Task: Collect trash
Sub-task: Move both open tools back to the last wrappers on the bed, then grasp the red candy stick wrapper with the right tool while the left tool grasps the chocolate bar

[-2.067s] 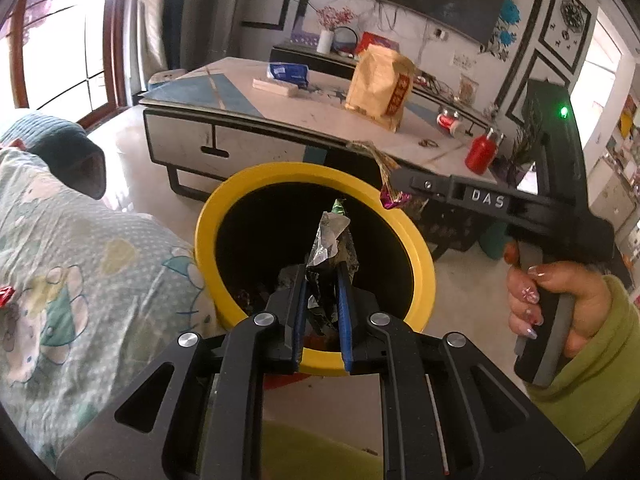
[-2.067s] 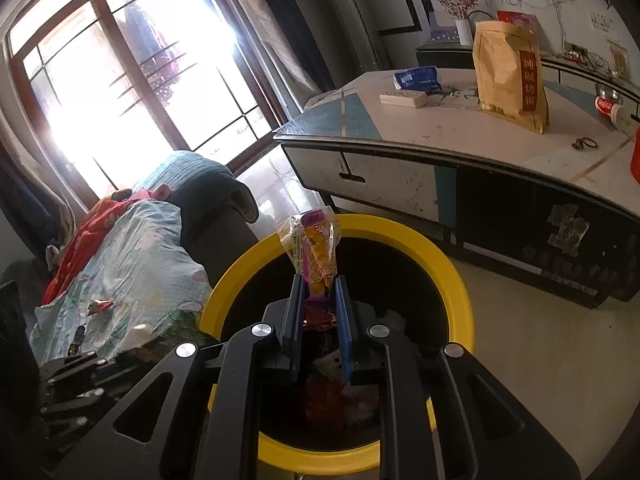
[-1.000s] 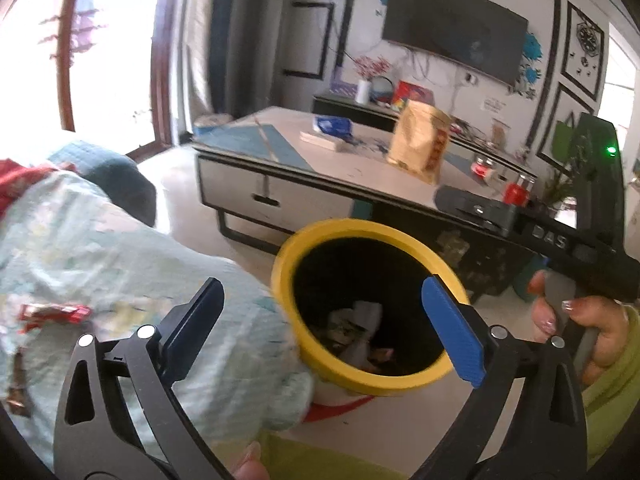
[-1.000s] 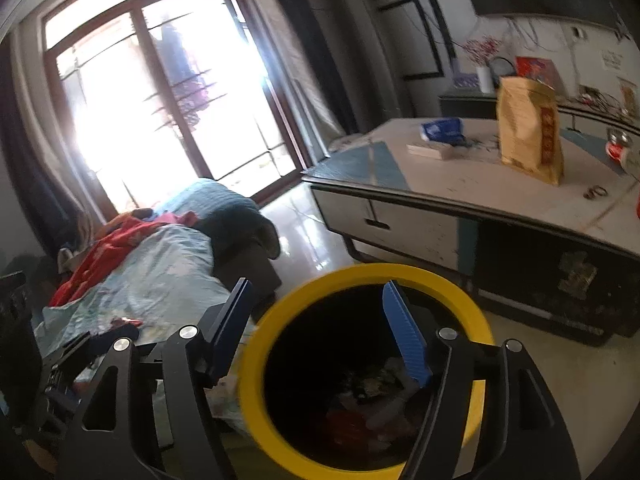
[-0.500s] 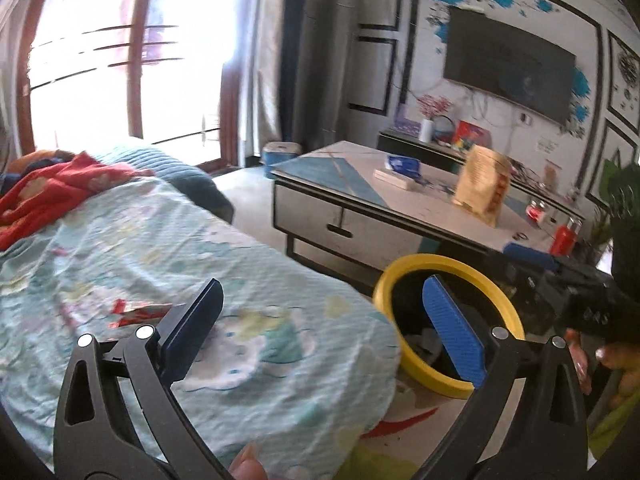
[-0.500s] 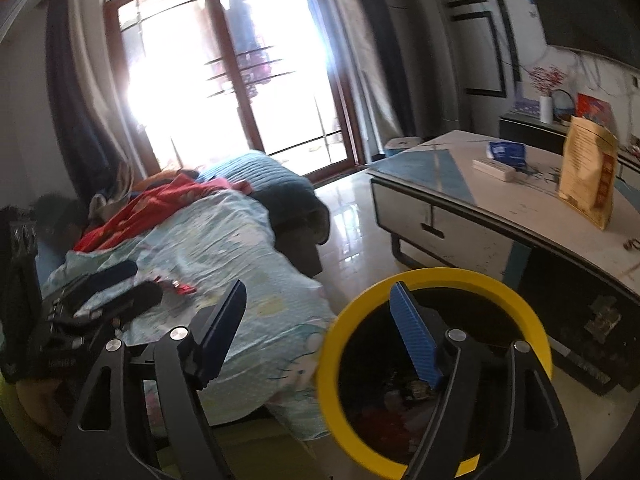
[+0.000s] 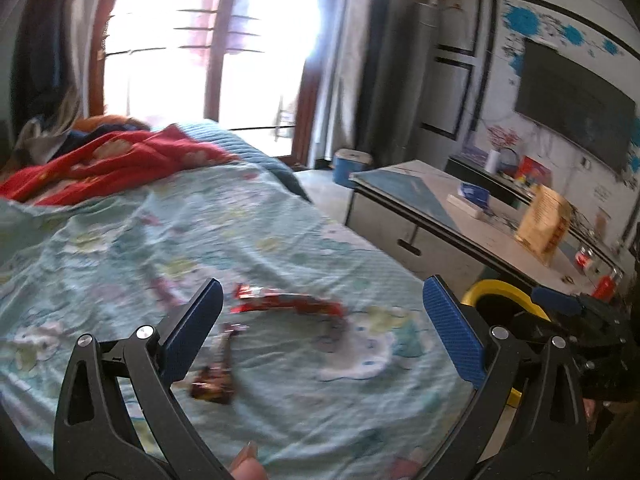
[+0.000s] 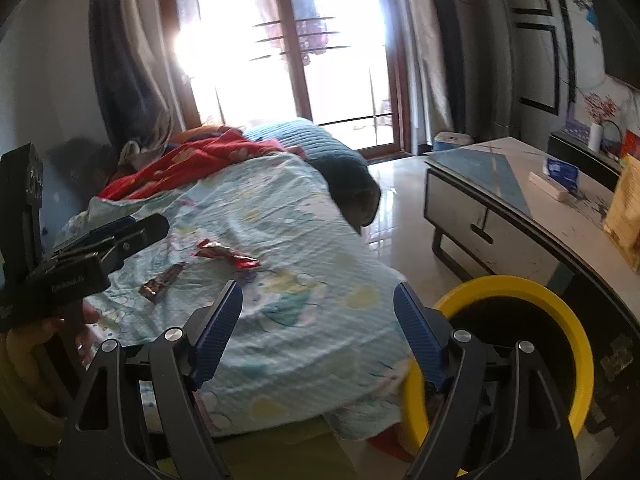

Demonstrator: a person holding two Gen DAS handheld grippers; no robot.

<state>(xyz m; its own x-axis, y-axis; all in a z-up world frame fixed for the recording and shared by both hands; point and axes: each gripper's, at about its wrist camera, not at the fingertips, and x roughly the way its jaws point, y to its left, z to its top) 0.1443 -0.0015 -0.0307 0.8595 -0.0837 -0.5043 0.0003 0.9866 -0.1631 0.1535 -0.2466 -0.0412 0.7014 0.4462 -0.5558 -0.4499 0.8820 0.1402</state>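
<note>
My left gripper is spread wide w/ nothing in it; right gripper is empty too, jaws opening. Two bits of trash lie on the pale green blanket — a red wrapper and a brown wrapper. Red one sits dead ahead of my left, between its fingers, long axis running across the gap. Left is nearer, so I'd say it goes first. Yellow bin is by my right.
</note>
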